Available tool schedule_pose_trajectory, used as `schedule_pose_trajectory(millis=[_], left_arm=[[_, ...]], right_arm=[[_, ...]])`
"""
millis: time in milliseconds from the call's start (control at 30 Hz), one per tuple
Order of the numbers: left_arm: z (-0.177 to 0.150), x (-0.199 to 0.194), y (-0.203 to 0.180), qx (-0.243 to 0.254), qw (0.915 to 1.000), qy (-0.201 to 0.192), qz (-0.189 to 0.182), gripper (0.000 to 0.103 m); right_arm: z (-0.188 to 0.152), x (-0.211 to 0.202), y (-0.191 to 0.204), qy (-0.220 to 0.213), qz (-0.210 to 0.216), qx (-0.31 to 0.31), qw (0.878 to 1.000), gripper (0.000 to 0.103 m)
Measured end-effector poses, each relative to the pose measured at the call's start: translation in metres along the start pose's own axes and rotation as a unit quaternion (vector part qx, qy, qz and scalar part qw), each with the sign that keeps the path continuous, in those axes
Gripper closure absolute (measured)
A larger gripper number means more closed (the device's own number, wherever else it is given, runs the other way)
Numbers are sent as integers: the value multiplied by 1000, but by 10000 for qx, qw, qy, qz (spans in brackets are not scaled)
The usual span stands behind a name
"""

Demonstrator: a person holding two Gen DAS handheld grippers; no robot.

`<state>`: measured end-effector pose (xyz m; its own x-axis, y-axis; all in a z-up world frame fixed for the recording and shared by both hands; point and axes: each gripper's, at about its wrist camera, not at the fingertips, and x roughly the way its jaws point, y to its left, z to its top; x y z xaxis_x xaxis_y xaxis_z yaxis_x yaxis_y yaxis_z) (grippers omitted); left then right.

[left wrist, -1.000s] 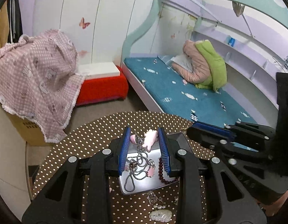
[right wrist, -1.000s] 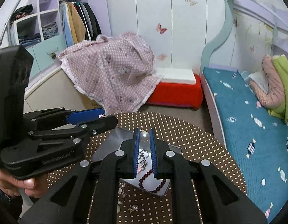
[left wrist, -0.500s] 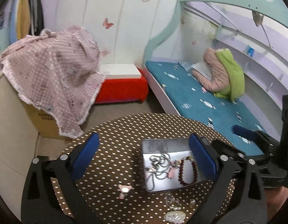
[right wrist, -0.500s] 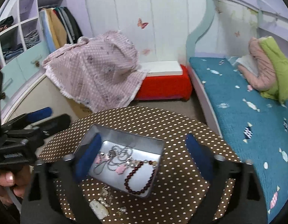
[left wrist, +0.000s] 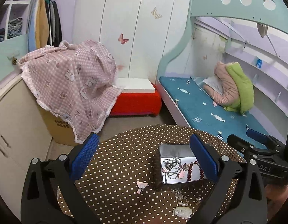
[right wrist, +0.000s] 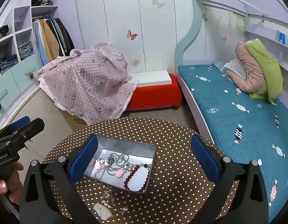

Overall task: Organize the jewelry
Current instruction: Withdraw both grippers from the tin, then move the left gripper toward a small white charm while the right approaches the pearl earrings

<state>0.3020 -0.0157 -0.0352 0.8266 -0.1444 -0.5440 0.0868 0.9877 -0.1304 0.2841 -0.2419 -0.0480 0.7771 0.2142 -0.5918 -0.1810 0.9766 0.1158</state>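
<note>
A: Where did the claws stand?

B: Both were spread wide and empty. The left gripper (left wrist: 144, 156) hung over the table, the right gripper (right wrist: 144, 155) straddled the tin (right wrist: 125, 145) without touching it. A second before, both were nearly pinched over the tin, the left around a pink charm (left wrist: 141, 184).

A: And the charm?

B: It lay on the dotted cloth (left wrist: 116, 160) just left of the tin, outside it. So I judged that drop a miss, one to redo. The right's pearl piece seemed to have landed inside.

A: What was in the tin?

B: A silver chain (right wrist: 114, 160) with pink charms and a dark red bracelet (right wrist: 136, 177). Near the tin's front edge, still loose, lay a white pendant (right wrist: 103, 209) and small pearl bits (right wrist: 106, 203).

A: The room?

B: A round table; beyond it a pink checked blanket (right wrist: 88, 85), a red bench (right wrist: 155, 95), and a teal bed (right wrist: 237, 115).
</note>
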Motion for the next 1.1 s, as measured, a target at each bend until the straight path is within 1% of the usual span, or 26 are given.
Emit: schedule_pose_trajectory(millis=[200,300,533,633,767,867,1000,1100], left_arm=[[4,-27,6,-4,9997,-227,101,5],[3,-44,9,4,9990,-394,199,5],[-4,-76,19,75,9973,-613,391,5],[-9,-87,22,53,9969,-651,433,5],[-20,-97,24,42,9969,-634,470,5],[-27,-102,22,72,9971,-598,470,5],[-36,-109,19,154,9972,-550,484,5],[-43,-115,18,178,9968,-555,541,5]], right_arm=[[6,-26,7,-251,18,-2,9997,7],[10,-45,11,-454,-6,-11,9990,7],[9,-93,10,-911,-224,25,9956,7],[5,-106,7,-1008,-318,90,9944,7],[-4,-121,5,-1102,-495,115,9926,7],[-17,-130,0,-1150,-610,244,9912,7],[-32,-135,-4,-1107,-673,420,9907,7],[-42,-138,-2,-1069,-766,441,9903,7]])
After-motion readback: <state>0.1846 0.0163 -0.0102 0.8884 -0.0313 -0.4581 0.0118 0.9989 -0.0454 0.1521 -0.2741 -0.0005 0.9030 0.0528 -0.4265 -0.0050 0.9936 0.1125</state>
